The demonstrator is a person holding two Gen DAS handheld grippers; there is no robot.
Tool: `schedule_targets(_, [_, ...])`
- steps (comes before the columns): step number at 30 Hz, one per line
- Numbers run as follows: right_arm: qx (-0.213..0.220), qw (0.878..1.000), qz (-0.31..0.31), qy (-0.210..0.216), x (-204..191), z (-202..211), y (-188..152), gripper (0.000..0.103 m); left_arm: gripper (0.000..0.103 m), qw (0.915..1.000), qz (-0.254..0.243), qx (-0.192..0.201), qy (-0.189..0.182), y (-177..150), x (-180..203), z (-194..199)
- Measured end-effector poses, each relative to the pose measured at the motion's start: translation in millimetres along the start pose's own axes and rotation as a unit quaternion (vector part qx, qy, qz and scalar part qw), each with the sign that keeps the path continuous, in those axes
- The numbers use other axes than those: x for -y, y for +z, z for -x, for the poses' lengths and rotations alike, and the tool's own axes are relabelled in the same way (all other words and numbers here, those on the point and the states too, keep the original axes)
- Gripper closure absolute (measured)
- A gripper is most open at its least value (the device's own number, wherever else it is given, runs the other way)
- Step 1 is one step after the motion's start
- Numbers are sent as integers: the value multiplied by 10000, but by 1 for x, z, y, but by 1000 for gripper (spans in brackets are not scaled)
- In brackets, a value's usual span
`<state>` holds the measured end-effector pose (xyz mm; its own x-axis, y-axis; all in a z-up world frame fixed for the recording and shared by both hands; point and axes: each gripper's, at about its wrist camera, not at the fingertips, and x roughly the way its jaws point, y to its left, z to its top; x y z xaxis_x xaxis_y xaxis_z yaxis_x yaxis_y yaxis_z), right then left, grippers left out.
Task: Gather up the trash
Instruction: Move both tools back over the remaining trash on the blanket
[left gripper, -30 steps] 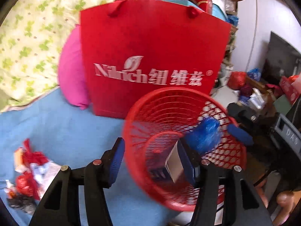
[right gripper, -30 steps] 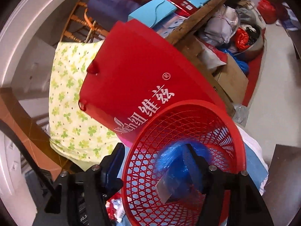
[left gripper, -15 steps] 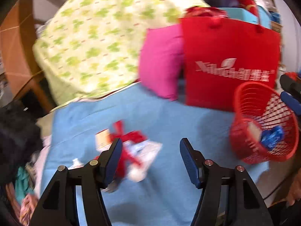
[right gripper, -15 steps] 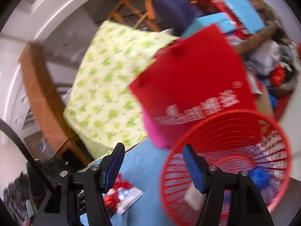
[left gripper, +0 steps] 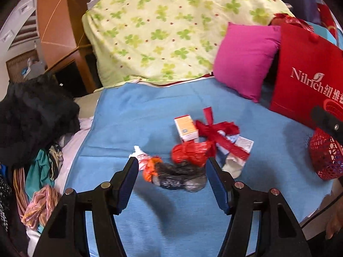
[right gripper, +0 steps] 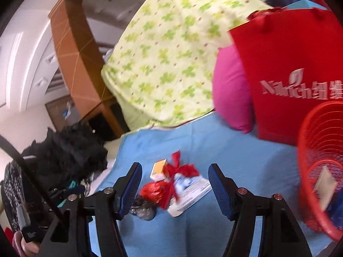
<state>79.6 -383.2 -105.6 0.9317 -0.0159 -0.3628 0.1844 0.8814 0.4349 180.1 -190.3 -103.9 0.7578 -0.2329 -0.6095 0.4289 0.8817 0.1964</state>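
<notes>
Your left gripper (left gripper: pixel 171 169) has just been opening; its jaws stand spread, empty, framing the trash (left gripper: pixel 188 156) at frame centre. Your right gripper (right gripper: pixel 174 184) is spread too; basket (right gripper: pixel 321 171) at right edge.

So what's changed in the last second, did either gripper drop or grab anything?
Both grippers swung from the red basket to the trash pile. The left gripper, jaws just opening, and the right gripper are empty. The basket's blue and white pieces stayed inside.
</notes>
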Motion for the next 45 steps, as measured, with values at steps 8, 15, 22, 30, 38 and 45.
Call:
schedule_targets(8, [-328, 9991, 279, 34, -24, -34, -12, 35, 37, 9997, 238, -100, -38, -5, -29, -17])
schedule_targets(15, [-548, 9976, 425, 35, -34, -59, -19, 35, 37, 9992, 361, -190, -3, -8, -41, -26])
schedule_targets(22, [-681, 9972, 312, 27, -34, -81, -20, 35, 37, 9989, 376, -283, -3, -11, -46, -34])
schedule_targets(30, [-880, 9960, 128, -10, -23, -96, -18, 35, 37, 9987, 284, -416, -93, -13, -38, -44])
schedule_targets(38, [-1296, 9907, -417, 8, 12, -114, -11, 35, 36, 9970, 180, -734, -190, -20, -30, -70])
schedule_targets(45, [-1735, 9780, -1143, -187, 56, -134, -11, 35, 36, 9932, 318, -1093, -246, -30, -48, -97])
